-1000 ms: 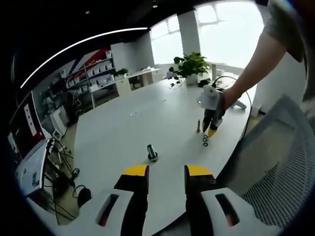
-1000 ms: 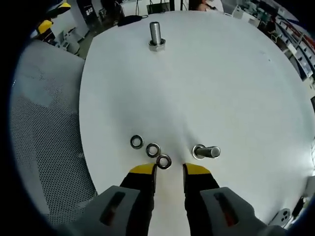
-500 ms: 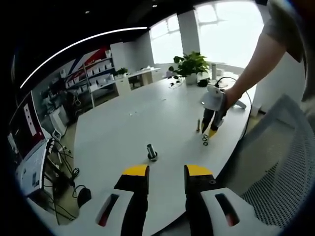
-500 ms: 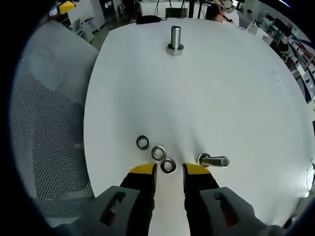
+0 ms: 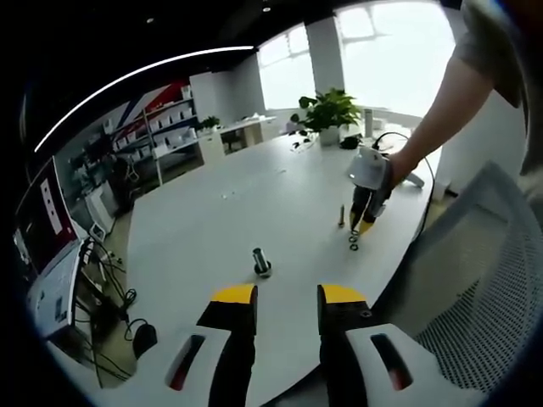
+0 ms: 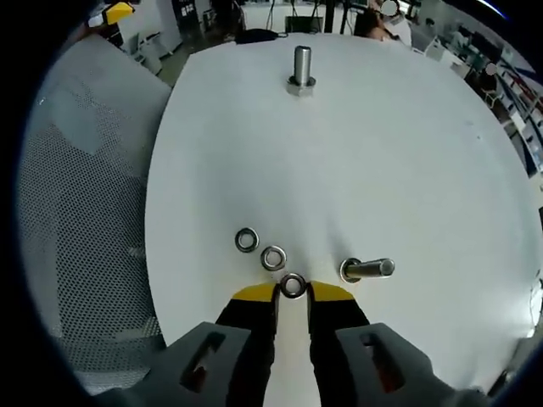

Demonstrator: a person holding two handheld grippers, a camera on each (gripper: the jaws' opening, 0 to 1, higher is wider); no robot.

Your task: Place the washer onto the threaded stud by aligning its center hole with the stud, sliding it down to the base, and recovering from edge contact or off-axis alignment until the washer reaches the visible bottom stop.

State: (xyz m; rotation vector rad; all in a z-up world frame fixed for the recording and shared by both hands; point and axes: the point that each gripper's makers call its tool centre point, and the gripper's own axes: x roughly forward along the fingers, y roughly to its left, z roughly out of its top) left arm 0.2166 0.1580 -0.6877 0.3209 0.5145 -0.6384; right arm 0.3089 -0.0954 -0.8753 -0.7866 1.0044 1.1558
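In the right gripper view the right gripper [image 6: 292, 291] has its yellow-tipped jaws drawn narrow around the nearest washer [image 6: 293, 285], which sits between the tips on the white table [image 6: 382, 153]; whether the tips actually press its rim I cannot tell. Two more washers lie in a slanting row just beyond it, the middle washer [image 6: 273, 258] and the far washer [image 6: 247, 239], each apart from the next. Just to the right of the jaws a loose bolt [image 6: 366, 270] lies on its side. Well beyond, near the far edge of the table, the threaded stud [image 6: 302, 68] stands upright on its nut base. A mesh chair [image 6: 81, 212] sits beside the table at the left.

In the left gripper view the left gripper [image 5: 287, 295] hangs over the table edge with its jaws parted and nothing between them, the stud standing just ahead of it
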